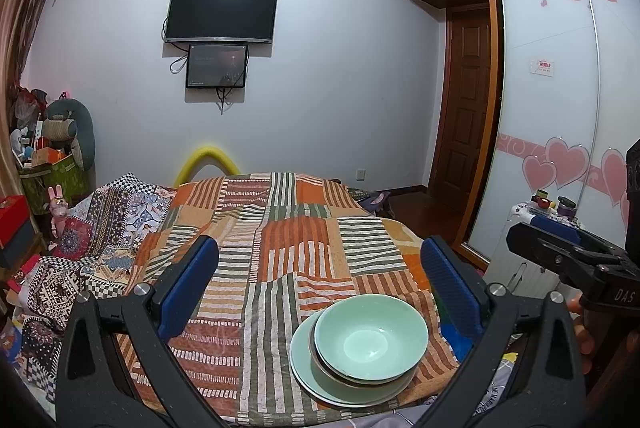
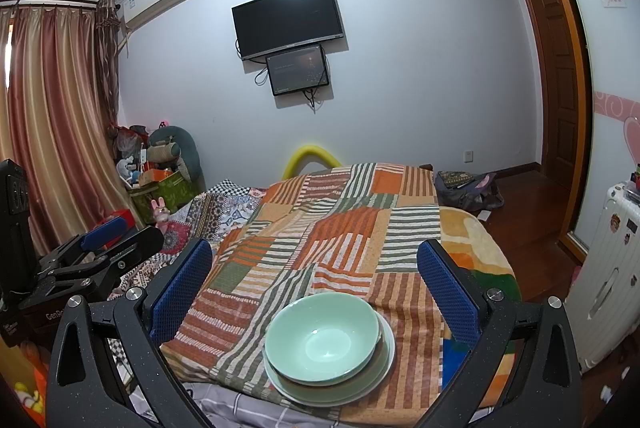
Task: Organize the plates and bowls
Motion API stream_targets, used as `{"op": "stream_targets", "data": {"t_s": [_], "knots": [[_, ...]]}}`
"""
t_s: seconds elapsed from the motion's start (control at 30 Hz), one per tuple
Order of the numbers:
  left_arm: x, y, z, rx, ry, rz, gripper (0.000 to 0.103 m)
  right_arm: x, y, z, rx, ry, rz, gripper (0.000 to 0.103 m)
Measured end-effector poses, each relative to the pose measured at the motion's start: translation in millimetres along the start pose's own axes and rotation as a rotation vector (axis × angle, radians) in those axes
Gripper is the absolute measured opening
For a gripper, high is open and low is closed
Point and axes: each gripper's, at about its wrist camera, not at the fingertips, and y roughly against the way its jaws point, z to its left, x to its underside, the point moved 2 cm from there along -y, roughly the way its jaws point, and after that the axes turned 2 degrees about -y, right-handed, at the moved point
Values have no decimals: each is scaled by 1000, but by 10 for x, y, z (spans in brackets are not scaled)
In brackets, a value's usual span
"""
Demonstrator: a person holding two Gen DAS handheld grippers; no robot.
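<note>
A pale green bowl [image 1: 370,338] [image 2: 322,336] sits nested in another bowl on top of a pale green plate [image 1: 304,368] [image 2: 376,376], all near the front edge of the striped patchwork blanket [image 1: 288,236] [image 2: 344,228]. My left gripper [image 1: 320,280] hangs open above and behind the stack, its blue pads wide apart with nothing between them. My right gripper [image 2: 314,280] is likewise open over the stack, holding nothing. Each gripper also shows at the side of the other's view.
The bed fills the middle; a second patterned cloth [image 1: 92,228] lies on its left. A white suitcase [image 2: 604,276] stands to the right by the sliding wardrobe [image 1: 560,88]. Boxes and toys [image 2: 160,168] crowd the left corner under the curtain [image 2: 52,108].
</note>
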Motion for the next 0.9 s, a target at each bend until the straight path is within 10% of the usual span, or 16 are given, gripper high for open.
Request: {"op": "stream_targets", "data": {"t_s": [0.9], "knots": [[-16,32,-39,20,-15,-15,103,-13,-21,27,0,20,2,102]]}}
